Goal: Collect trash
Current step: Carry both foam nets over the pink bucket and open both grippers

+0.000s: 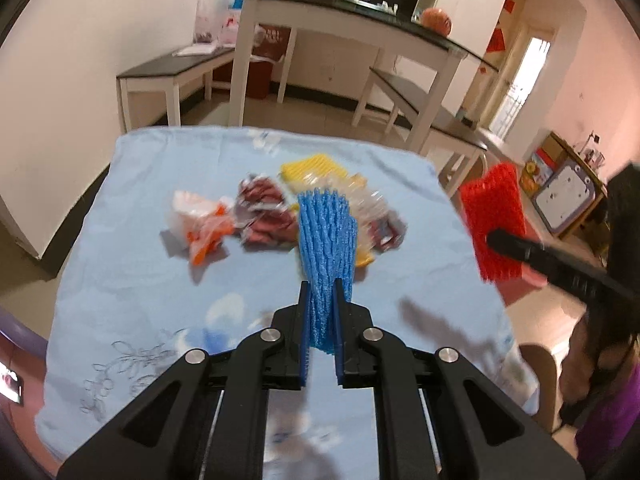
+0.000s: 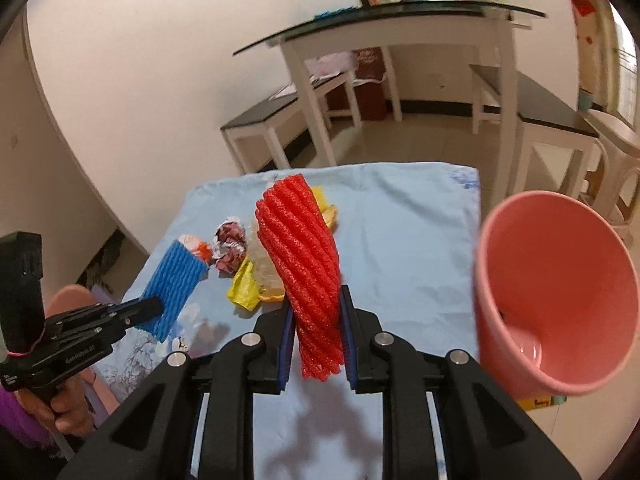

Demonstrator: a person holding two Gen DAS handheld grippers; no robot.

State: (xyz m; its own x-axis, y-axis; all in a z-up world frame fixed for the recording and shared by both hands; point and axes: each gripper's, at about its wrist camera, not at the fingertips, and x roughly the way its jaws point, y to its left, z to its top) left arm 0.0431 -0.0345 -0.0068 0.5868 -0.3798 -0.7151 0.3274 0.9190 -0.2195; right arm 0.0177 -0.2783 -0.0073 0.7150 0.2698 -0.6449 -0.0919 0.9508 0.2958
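My left gripper (image 1: pixel 321 286) is shut on a blue foam net (image 1: pixel 326 236) and holds it above the light blue cloth (image 1: pixel 140 280). In the right wrist view, the left gripper (image 2: pixel 154 306) and its blue net (image 2: pixel 172 284) are at the left. My right gripper (image 2: pixel 317 294) is shut on a red foam net (image 2: pixel 300 240), which stands up between its pads. From the left wrist the red net (image 1: pixel 494 220) shows at the right, off the cloth's edge. A pink bucket (image 2: pixel 580 280) sits close on the right, its mouth facing me.
Loose trash lies mid-cloth: an orange-white wrapper (image 1: pixel 200 220), a crumpled red-silver wrapper (image 1: pixel 264 212), a yellow foam net (image 1: pixel 312 168), clear plastic (image 1: pixel 372 208) and a yellow bag (image 2: pixel 244 284). White dark-topped tables (image 1: pixel 360 20) and benches (image 1: pixel 168 70) stand behind.
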